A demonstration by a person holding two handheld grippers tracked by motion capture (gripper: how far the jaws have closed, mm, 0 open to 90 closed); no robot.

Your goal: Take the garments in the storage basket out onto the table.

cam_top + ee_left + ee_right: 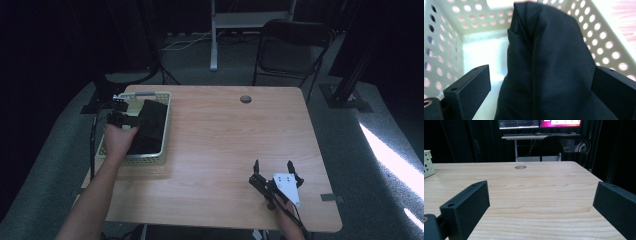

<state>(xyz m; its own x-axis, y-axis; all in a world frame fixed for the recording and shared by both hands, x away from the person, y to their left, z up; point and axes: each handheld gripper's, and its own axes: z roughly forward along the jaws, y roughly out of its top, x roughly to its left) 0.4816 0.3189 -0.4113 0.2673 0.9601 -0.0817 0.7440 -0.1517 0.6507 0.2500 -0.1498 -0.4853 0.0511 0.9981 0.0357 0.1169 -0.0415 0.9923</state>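
Cloth (549, 65), dark and folded, lies in the basket (167, 107) at the table's (225, 135) left edge, the left gripper (119, 111) spread wide around it, seemingly to grasp it, while the right gripper (274, 169) rests wide and idle on bare wood, clear of the work

The basket (166, 122) at the table's left looks like cream plastic, smooth, its walls pierced with round holes. The black cloth (549, 70) in it is matt, finely woven and softly creased. The table (235, 145) is pale wood-grain, smooth with a low sheen. Both grippers' jaws are matt black plastic.
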